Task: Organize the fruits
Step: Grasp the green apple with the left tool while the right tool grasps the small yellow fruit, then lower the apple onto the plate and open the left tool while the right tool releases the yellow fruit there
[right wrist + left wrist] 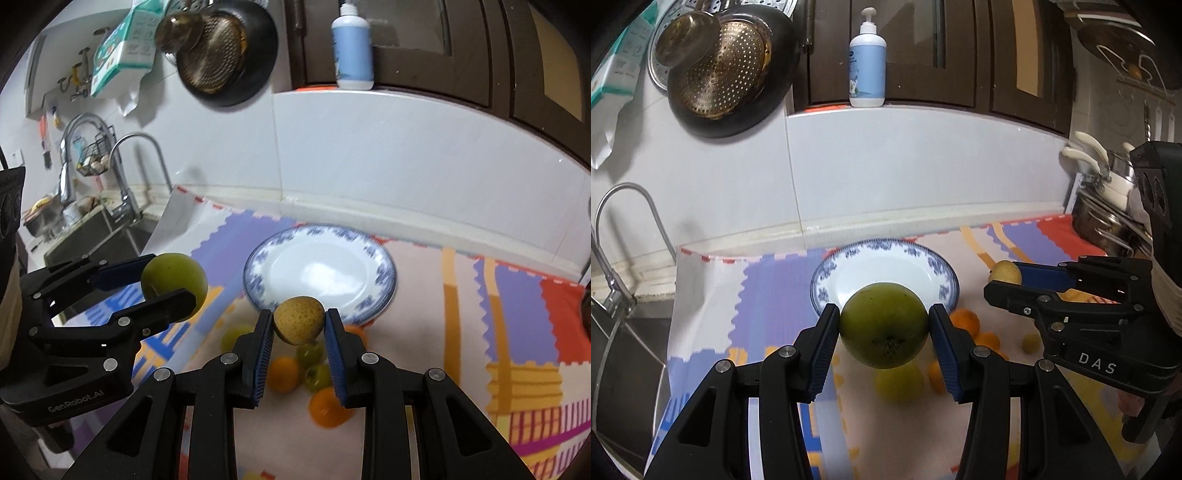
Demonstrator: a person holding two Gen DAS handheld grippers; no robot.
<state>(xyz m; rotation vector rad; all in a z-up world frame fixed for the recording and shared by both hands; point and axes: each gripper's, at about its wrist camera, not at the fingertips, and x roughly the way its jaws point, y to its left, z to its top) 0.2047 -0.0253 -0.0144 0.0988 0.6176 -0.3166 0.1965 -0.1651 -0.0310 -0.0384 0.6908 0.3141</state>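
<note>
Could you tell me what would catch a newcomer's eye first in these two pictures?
Two fruits held in the air: the left gripper clamps a large round green fruit, and the right gripper clamps a smaller speckled yellow-brown fruit. Beyond them, an empty blue-rimmed white plate sits on the colourful patterned mat, with orange and green fruits lying loose nearer the cameras.

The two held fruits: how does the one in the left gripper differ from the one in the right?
The green fruit in the left gripper is clearly larger than the speckled yellow-brown fruit in the right gripper. The green fruit has smooth, glossy skin; the yellow-brown one looks dull and rough. Shared: both are roundish, clamped between blue-padded fingers, and held off the mat in front of the empty blue-rimmed plate.
</note>
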